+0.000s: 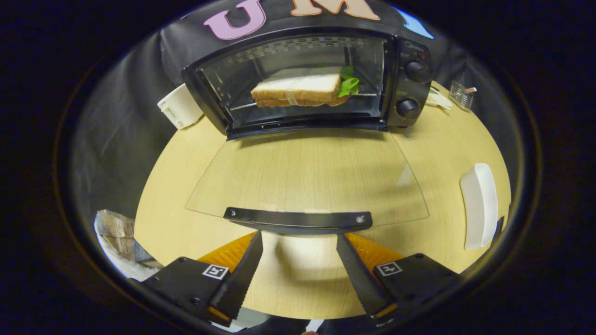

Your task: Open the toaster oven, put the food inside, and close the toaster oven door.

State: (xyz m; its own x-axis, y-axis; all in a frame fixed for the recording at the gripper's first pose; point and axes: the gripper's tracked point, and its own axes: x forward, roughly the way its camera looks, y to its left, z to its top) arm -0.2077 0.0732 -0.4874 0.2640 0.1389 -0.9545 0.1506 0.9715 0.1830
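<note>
On the table (195,186), back edge: toaster oven (307,79), black, its two knobs (412,88) on the side by my right finger.
Door: the glass door (307,177) is fully down, lying flat toward me above the tabletop; its black handle (298,219) is the nearest part.
Food: the sandwich (298,88), white bread with green leaf at one end, sits on the rack inside the oven cavity.
My tongs: my gripper (300,244) is spread wide, holding nothing; both fingertips (255,242) sit just short of the handle, whether touching it I cannot tell.
Surroundings: a white dish (479,204) lies beyond my right finger; a white container (179,106) stands beside the oven's other side.
</note>
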